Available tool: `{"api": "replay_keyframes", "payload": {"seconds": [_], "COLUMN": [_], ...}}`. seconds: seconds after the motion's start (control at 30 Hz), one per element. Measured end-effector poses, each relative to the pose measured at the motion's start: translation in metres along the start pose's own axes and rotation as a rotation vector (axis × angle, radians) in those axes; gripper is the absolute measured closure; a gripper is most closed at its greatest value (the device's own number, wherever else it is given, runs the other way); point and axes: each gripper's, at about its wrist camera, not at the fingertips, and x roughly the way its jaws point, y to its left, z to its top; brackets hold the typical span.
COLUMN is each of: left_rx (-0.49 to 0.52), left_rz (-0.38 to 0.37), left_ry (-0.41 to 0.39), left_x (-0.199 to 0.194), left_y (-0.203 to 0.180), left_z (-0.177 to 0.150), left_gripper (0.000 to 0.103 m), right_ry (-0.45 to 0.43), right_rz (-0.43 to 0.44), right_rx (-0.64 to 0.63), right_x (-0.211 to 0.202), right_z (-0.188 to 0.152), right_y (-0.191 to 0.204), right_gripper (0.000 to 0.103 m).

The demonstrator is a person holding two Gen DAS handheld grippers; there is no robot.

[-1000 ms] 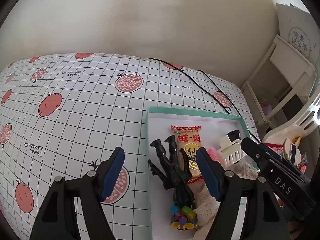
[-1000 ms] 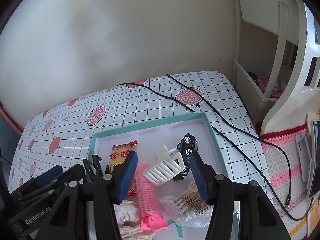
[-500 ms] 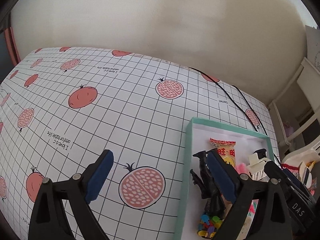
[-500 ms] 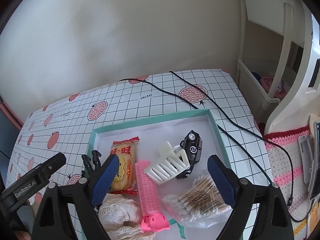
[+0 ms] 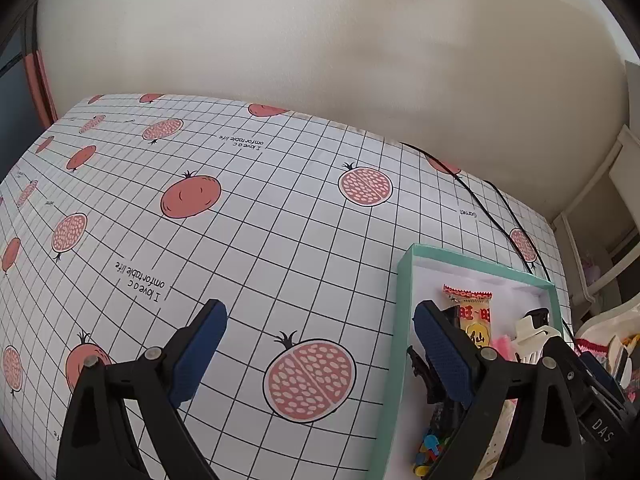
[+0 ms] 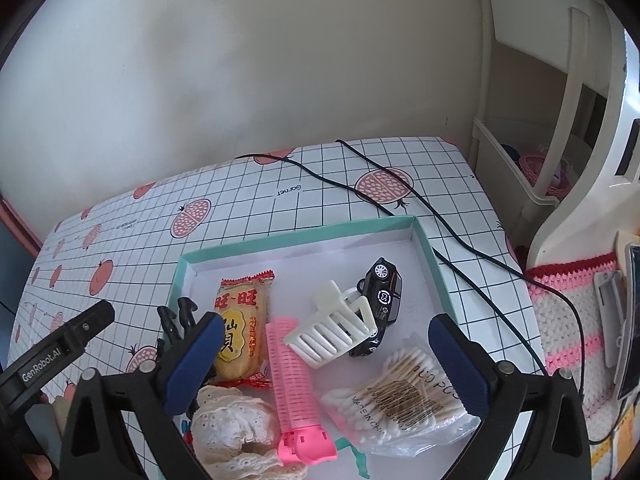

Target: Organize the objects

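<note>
The left gripper (image 5: 320, 344) hangs empty with its jaws spread wide over the pomegranate-print tablecloth (image 5: 248, 216), its right finger overlapping the teal box (image 5: 404, 280) at 3 o'clock. The right gripper (image 6: 326, 354) is likewise gaping and holds nothing, poised above the box interior. Between its fingers lie a pink hair roller (image 6: 290, 376) and a white hair claw (image 6: 332, 330); a snack packet (image 6: 240, 320) sits at 10 o'clock, a black toy car (image 6: 380, 300) at 1 o'clock, a cotton-swab bag (image 6: 400, 400) at 5 o'clock.
</note>
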Motion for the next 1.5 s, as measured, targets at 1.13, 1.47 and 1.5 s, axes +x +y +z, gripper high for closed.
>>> {"api": "replay_keyframes", "payload": {"seconds": [1.13, 1.47, 1.5], "left_rx": [0.01, 0.027, 0.031], "left_rz": [-0.081, -0.02, -0.019], "left_ry": [-0.091, -0.125, -0.125], "left_x": [-0.043, -0.073, -0.076], "left_y": [0.01, 0.025, 0.026], "left_z": [0.005, -0.008, -0.01], "left_gripper": [0.008, 0.008, 0.008], "right_ry": [0.004, -0.011, -0.012], "right_rz": [-0.002, -0.004, -0.006], "right_rx": [-0.068, -0.083, -0.087], "right_x": [-0.014, -0.044, -0.048], "right_z": [-0.005, -0.01, -0.01], "right_y": [0.022, 0.036, 0.038], "right_gripper": [0.0, 0.0, 0.0]}}
